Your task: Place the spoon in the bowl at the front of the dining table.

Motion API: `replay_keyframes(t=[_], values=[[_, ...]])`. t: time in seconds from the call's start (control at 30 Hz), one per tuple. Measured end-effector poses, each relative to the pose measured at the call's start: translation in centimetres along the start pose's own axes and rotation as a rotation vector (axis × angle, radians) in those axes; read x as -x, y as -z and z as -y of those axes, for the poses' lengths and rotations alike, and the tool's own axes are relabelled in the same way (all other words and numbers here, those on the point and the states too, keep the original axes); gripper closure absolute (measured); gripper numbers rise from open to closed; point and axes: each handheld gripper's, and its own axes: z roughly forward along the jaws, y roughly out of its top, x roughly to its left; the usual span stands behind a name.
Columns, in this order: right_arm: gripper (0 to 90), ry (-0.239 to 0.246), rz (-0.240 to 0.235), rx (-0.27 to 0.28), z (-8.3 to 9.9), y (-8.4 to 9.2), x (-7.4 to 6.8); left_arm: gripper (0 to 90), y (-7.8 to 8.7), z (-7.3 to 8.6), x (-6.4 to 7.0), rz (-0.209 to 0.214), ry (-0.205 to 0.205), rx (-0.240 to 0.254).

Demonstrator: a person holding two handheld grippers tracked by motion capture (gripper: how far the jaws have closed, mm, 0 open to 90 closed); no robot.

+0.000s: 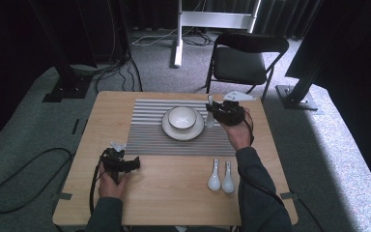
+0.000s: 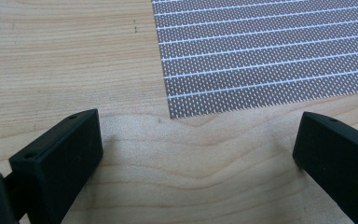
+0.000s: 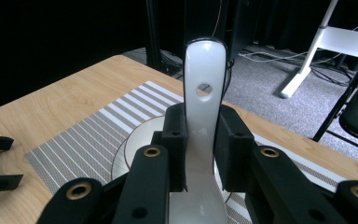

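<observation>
My right gripper (image 3: 200,154) is shut on a white ceramic spoon (image 3: 204,79), whose handle with a hole stands up between the jaws. In the high view that gripper (image 1: 211,115) hovers just right of the white bowl (image 1: 182,117), which sits on a plate (image 1: 170,131) on the striped placemat (image 1: 147,130). The held spoon (image 1: 209,108) hangs beside the plate's right rim. My left gripper (image 1: 118,147) rests low over the table's front left with its jaws wide apart. In its own view the left gripper (image 2: 198,151) has bare wood between its fingers, near the placemat corner (image 2: 270,56).
Two more white spoons (image 1: 221,177) lie side by side on the wooden table (image 1: 174,203) at the front right. A black folding chair (image 1: 244,60) stands behind the table. Black frame posts, a white stand and cables sit on the grey carpet around it.
</observation>
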Motion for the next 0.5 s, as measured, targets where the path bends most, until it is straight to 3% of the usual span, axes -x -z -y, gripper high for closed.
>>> replay_keyframes(t=[0.5], values=[[75.7, 0.018, -0.002, -0.014, -0.8, -1.3, -0.3, 1.7, 0.0, 0.0, 0.0, 0.000, 0.003, 0.002]])
